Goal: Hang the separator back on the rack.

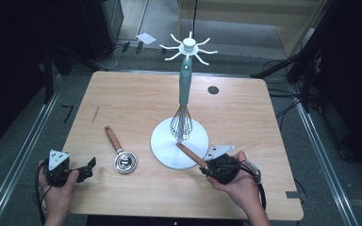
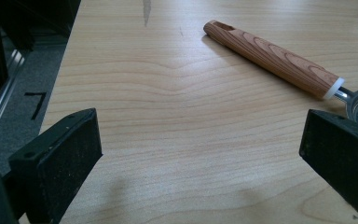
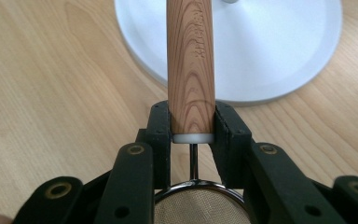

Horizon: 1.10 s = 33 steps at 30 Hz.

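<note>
My right gripper [image 1: 206, 166] is shut on a wooden-handled strainer [image 1: 190, 154]; the handle points up and left over the stand's white base [image 1: 167, 153]. In the right gripper view the jaws [image 3: 192, 122] clamp the handle's [image 3: 191, 56] lower end, and the mesh bowl [image 3: 196, 209] lies behind them. A second wooden-handled utensil [image 1: 113, 138] with a round metal head [image 1: 125, 162] lies on the table. My left gripper [image 1: 88, 169] stands open at the table's near left, holding nothing. The left gripper view has its jaws [image 2: 199, 135] wide apart, with that utensil's handle [image 2: 270, 58] ahead.
A teal-handled whisk [image 1: 184, 94] hangs from the white hooked top [image 1: 189, 46] of the stand, its wires just above the base. A dark round hole [image 1: 212, 89] marks the wooden table [image 1: 136, 94] at the far right. Metal floor rails run along both sides.
</note>
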Motion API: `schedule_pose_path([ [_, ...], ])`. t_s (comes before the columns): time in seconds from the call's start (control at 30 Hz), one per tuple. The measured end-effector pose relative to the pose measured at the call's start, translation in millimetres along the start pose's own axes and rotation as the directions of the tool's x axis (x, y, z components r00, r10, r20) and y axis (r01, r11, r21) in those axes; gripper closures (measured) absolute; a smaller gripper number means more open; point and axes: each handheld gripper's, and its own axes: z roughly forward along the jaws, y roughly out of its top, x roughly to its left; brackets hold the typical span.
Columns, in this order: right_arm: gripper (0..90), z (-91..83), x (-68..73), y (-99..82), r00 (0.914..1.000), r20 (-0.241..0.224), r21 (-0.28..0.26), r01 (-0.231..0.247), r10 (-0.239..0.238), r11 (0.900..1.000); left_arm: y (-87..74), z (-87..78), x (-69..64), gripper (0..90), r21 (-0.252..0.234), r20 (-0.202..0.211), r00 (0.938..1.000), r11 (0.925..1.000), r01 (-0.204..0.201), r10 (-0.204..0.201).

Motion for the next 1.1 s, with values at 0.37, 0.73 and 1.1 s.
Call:
schedule_pose_path([
  [0.37, 71.8, -12.5, -13.5, -6.5, 0.9966, 0.06, -0.069, -0.053, 0.057, 0.9962, -0.1, 0.2, -0.2, 0.0, 0.001, -0.001, 1.0, 1.0, 0.0, 0.0],
  [0.73, 71.9, -22.5, -21.8, -10.5, 0.9874, 0.108, -0.146, -0.099, 0.116, 0.9843, -0.2, 0.4, -0.3, 0.0, 0.001, -0.001, 1.0, 1.0, -0.001, 0.001],
  [1.1, 71.9, -37.7, -26.5, -13.0, 0.9661, 0.149, -0.287, -0.162, 0.211, 0.9443, -0.2, 0.4, 0.1, 0.0, 0.0, 0.0, 1.0, 1.0, 0.005, -0.005],
])
